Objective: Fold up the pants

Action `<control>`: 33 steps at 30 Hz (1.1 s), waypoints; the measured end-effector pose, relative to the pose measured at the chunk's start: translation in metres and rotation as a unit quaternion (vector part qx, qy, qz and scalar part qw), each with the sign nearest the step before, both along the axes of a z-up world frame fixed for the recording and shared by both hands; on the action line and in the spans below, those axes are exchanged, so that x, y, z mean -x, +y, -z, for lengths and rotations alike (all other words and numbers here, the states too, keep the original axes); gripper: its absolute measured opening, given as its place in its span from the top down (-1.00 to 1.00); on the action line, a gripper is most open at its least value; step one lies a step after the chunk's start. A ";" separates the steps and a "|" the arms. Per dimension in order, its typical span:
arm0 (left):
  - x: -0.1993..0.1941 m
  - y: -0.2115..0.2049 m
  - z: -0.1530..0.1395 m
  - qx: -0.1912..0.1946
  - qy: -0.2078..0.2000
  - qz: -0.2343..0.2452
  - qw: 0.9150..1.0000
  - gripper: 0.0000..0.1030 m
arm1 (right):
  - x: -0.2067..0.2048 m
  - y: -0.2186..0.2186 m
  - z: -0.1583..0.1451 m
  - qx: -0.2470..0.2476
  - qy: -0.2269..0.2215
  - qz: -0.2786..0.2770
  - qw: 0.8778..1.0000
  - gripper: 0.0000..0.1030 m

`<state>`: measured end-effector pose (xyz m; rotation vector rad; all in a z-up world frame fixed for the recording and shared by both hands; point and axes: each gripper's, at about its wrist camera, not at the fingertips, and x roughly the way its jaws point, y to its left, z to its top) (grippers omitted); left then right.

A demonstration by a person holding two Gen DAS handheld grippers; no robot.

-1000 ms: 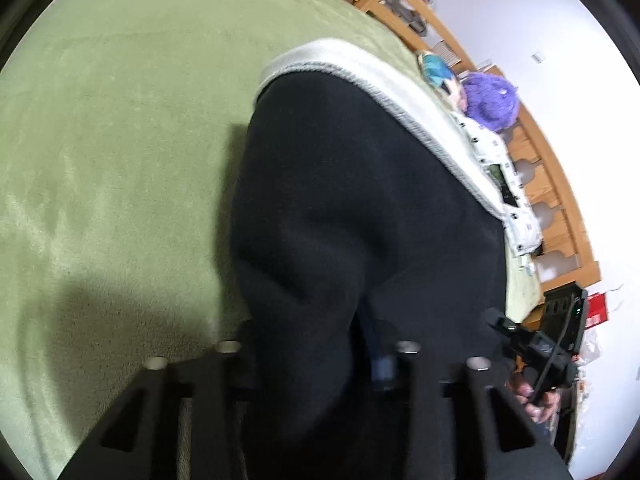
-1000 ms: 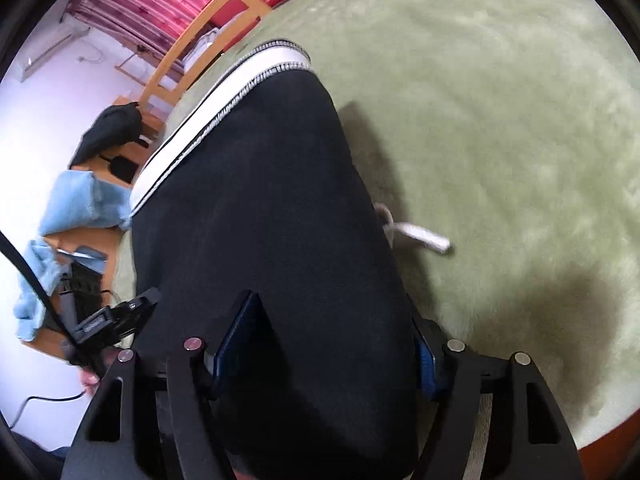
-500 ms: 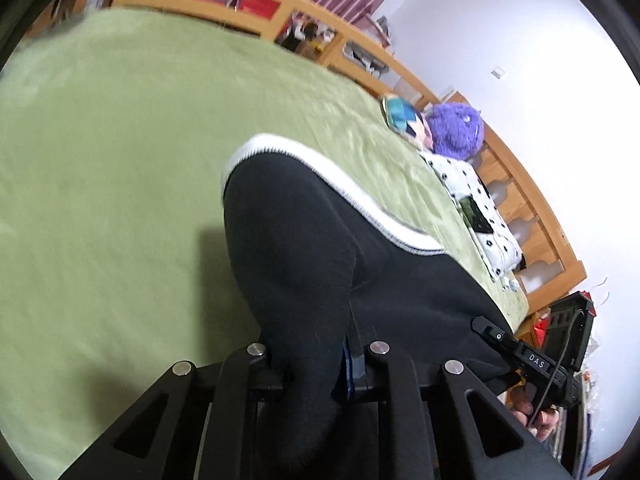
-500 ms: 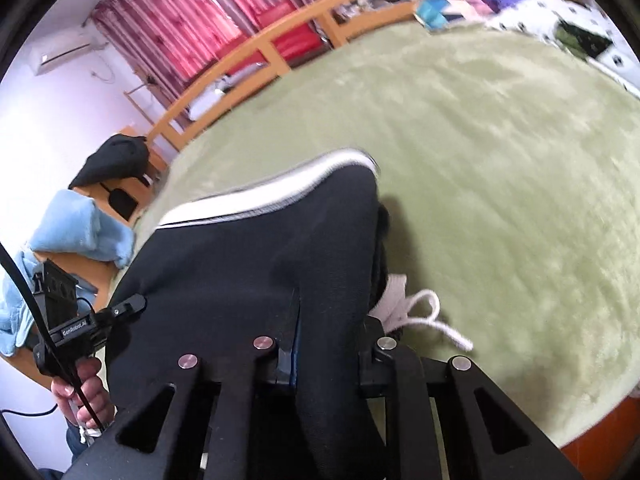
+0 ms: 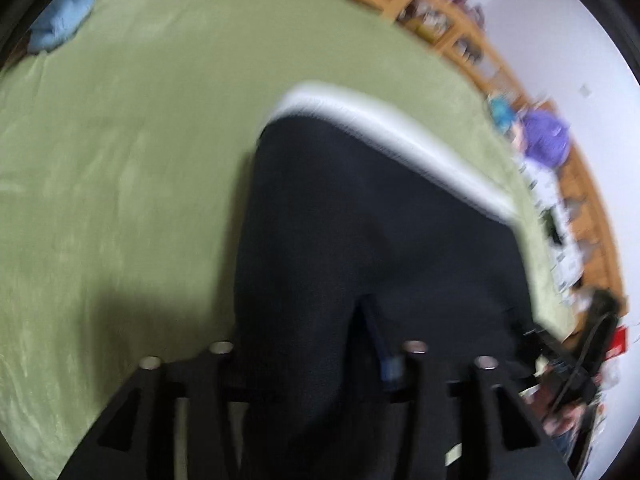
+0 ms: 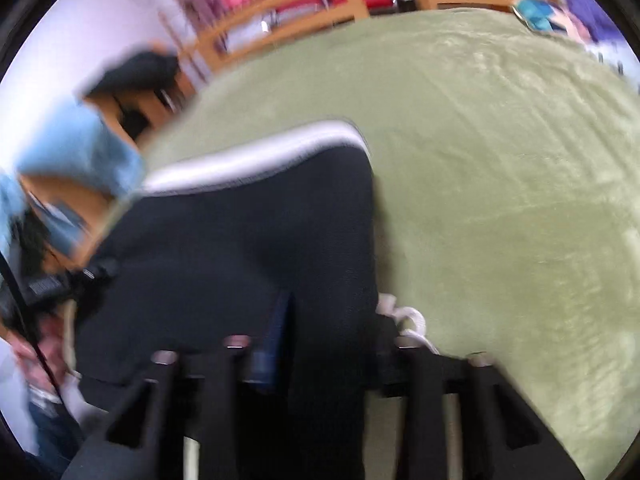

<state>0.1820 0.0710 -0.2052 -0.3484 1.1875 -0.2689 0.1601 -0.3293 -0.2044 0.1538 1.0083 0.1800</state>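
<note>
the left gripper (image 5: 316,364) has black pants (image 5: 360,240) bunched between its spread jaws; whether it pinches them i cannot tell. the right gripper (image 6: 320,356) likewise, grip unclear. the pants lie on the green blanket (image 5: 120,160), white band (image 6: 248,160) farthest away, a white cord (image 6: 408,320) beside them.
</note>
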 end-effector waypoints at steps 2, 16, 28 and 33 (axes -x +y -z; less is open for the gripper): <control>0.017 0.006 0.001 -0.031 -0.020 -0.016 0.999 -0.23 | 0.015 -0.011 -0.005 0.019 -0.004 0.011 1.000 -0.14; 0.098 -0.044 -0.037 -0.077 -0.115 0.045 0.989 -0.20 | 0.077 0.062 0.000 0.032 -0.084 -0.094 0.992 0.65; 0.140 -0.036 -0.026 -0.059 -0.117 0.039 0.991 -0.31 | 0.127 0.024 -0.030 0.016 -0.138 -0.068 0.988 0.56; 0.126 -0.041 0.004 -0.084 -0.076 0.052 0.992 -0.31 | 0.100 0.015 0.008 0.042 -0.057 -0.034 0.997 0.42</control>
